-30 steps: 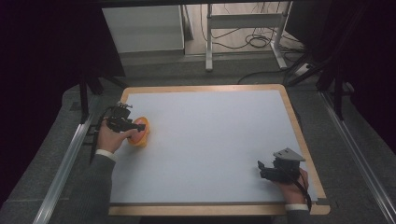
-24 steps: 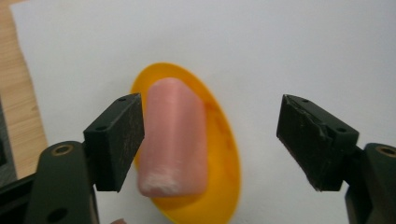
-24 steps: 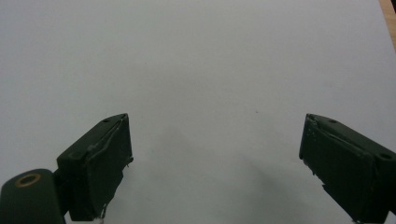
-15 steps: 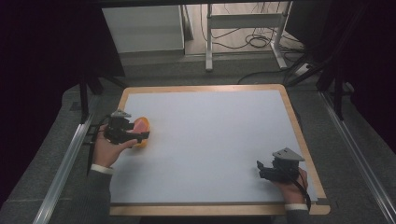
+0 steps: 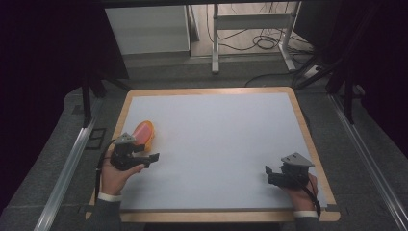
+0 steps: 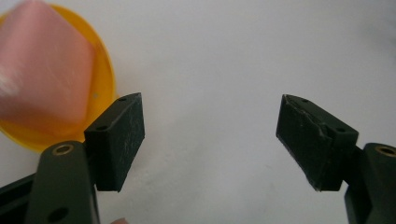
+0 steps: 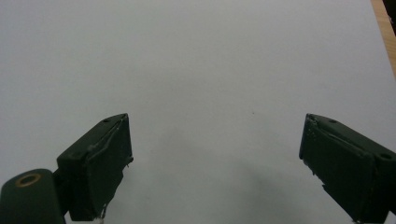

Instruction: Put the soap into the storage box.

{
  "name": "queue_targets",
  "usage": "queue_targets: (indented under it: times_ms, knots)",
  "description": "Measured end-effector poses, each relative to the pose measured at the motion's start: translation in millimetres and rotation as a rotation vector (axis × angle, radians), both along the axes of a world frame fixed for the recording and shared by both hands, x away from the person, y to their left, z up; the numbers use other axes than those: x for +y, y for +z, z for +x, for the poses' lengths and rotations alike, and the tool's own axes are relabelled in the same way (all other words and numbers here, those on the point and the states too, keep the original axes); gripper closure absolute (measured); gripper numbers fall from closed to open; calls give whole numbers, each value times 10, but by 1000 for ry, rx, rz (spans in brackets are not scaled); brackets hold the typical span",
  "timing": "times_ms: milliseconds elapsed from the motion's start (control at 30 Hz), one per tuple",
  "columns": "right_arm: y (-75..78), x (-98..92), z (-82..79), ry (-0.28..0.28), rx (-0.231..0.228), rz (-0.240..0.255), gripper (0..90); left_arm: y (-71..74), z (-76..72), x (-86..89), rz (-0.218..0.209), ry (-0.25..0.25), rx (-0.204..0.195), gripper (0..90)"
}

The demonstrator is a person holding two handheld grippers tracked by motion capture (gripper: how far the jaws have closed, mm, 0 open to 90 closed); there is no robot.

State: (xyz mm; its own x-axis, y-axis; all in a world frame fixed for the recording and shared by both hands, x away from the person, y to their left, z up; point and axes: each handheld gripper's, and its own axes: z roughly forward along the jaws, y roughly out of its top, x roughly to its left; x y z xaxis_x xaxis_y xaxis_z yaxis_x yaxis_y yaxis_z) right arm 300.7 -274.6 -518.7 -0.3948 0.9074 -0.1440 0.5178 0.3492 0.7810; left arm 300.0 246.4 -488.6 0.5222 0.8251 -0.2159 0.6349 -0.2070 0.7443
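Holding the left gripper (image 5: 153, 157) at the near-left of the white table (image 5: 221, 144), you kept its jaws spread wide and empty. Just beyond it lay a pink piece (image 6: 44, 79), possibly foam, on a yellow dish (image 6: 105, 88), apart from the jaws. Your right gripper (image 5: 269, 173) sat near-right, jaws likewise released over bare surface.

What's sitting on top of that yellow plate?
A pink block sits on the yellow plate, covering most of it. The plate's middle is hidden underneath.
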Motion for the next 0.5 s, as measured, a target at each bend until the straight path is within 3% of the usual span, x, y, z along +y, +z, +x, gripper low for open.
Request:
queue_targets:
  times_ms: [67,133,267,300,367,500]
  knots:
    - [-2,-1,0,0,0,-1,90,-28,-14,8,12,2,-2,243]
    - [-6,3,2,-1,2,-1,90,-105,-37,32,50,6,1,246]
    - [2,9,-2,0,1,-2,90,-202,-81,84,27,21,19,248]
    - [9,4,-4,-3,0,-1,90,-212,-83,93,38,25,24,250]
    - [20,-10,-7,-6,-6,6,90,-208,-96,113,51,47,21,249]
    - [40,-26,-13,-11,-11,12,90,-201,-107,142,26,45,18,250]
